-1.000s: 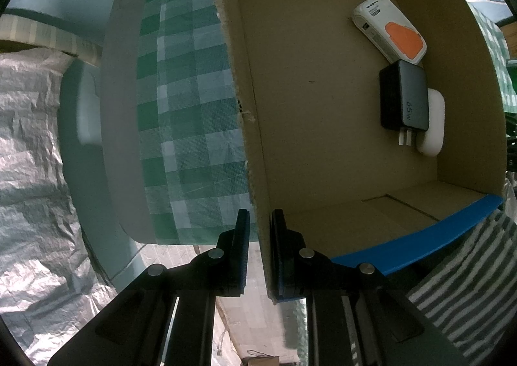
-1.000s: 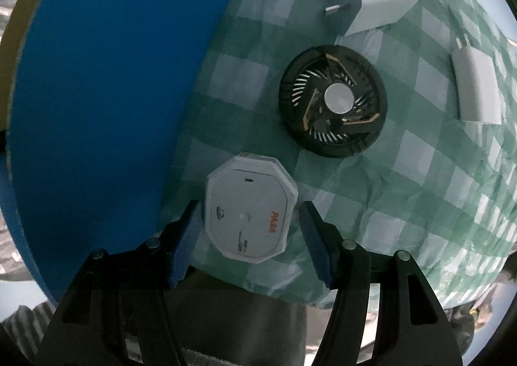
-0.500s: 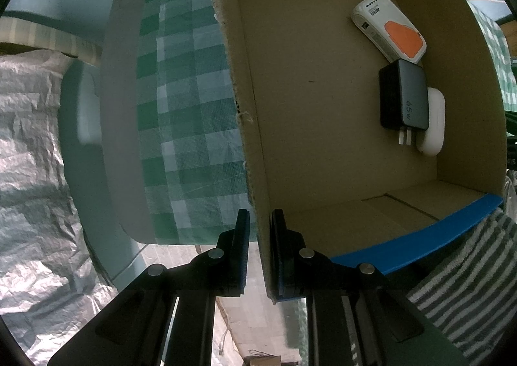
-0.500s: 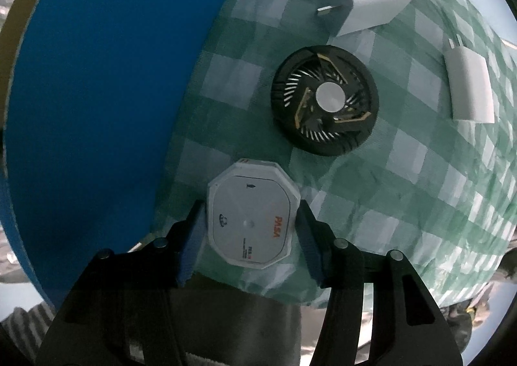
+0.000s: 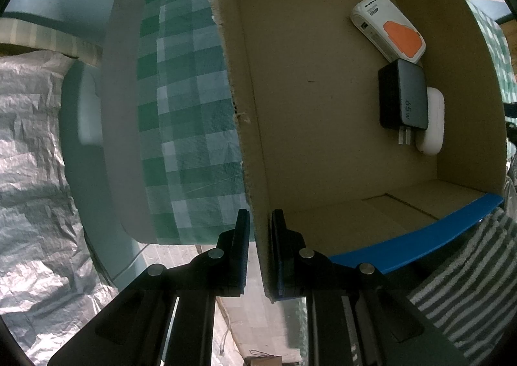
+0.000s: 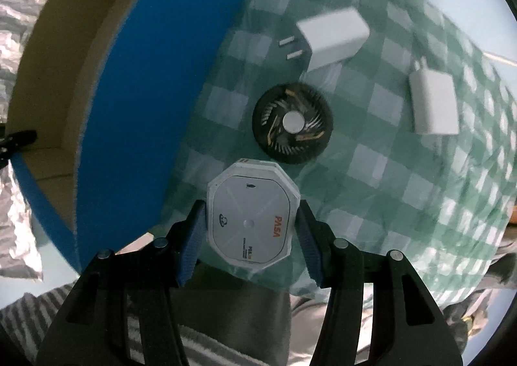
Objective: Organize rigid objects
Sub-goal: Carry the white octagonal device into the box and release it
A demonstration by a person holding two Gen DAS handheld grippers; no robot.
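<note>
My right gripper [image 6: 250, 236] is shut on a white octagonal box [image 6: 251, 217] with orange lettering, lifted above the green checked cloth [image 6: 381, 178]. On the cloth lie a black round fan [image 6: 292, 123], a large white charger [image 6: 332, 37] and a small white charger [image 6: 434, 104]. My left gripper [image 5: 260, 252] is shut on the side wall of the cardboard box [image 5: 245, 126]. Inside that box lie a white and orange power bank [image 5: 387, 26], a black charger [image 5: 404, 96] and a white oval case [image 5: 433, 122].
The box's blue outer wall [image 6: 155, 75] rises left of the held white box in the right wrist view. Crinkled silver sheeting [image 5: 35, 152] covers the left side. A striped sleeve [image 5: 465, 282] shows at lower right, and the table's edge runs below the cloth.
My right gripper closed on the white octagonal box and lifted it off the cloth; the fan and chargers now look farther away. The left gripper and cardboard box stayed still.
</note>
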